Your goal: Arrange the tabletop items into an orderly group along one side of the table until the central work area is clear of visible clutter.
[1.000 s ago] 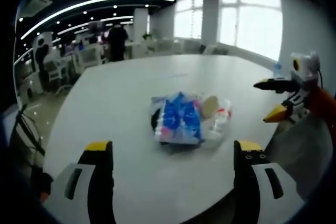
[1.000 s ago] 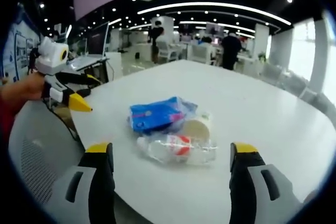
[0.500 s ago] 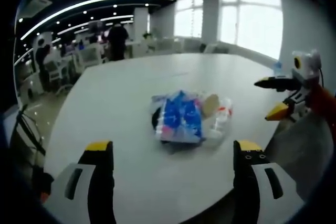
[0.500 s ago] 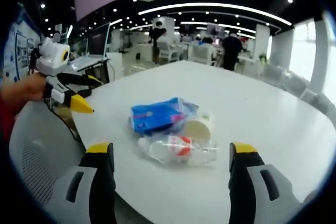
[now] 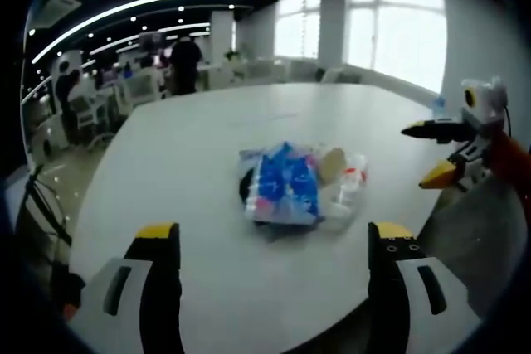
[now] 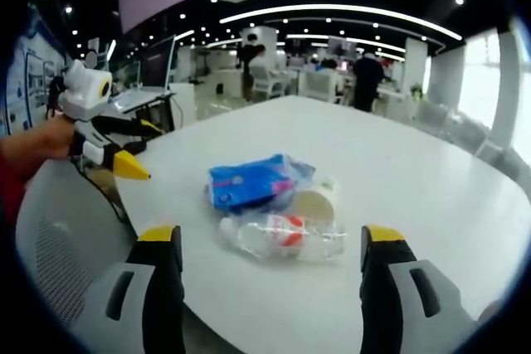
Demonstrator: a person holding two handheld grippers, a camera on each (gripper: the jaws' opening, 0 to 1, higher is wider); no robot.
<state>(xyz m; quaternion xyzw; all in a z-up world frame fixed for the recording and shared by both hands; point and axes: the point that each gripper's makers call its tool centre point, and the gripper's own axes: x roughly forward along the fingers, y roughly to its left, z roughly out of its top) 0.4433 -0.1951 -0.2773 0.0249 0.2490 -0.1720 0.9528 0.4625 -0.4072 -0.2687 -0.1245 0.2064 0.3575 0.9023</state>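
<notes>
Nothing is shifting: both tools, left tool (image 5: 270, 242) and right tool (image 6: 270, 242), are hovering wide open and empty; blue packet (image 6: 249, 181) and plastic bottle (image 6: 282, 234) are still cluttering mid-counter (image 6: 398, 172).

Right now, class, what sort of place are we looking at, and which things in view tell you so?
Probably an open-plan office: a large white table, rows of desks and chairs with people among them, long ceiling strip lights, and a laptop on a side desk.

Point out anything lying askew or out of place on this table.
The clear plastic bottle lies on its side, bunched against the blue packet and a pale round lid or cup mid-table, not along an edge. Nothing looks spilled or damaged.
</notes>
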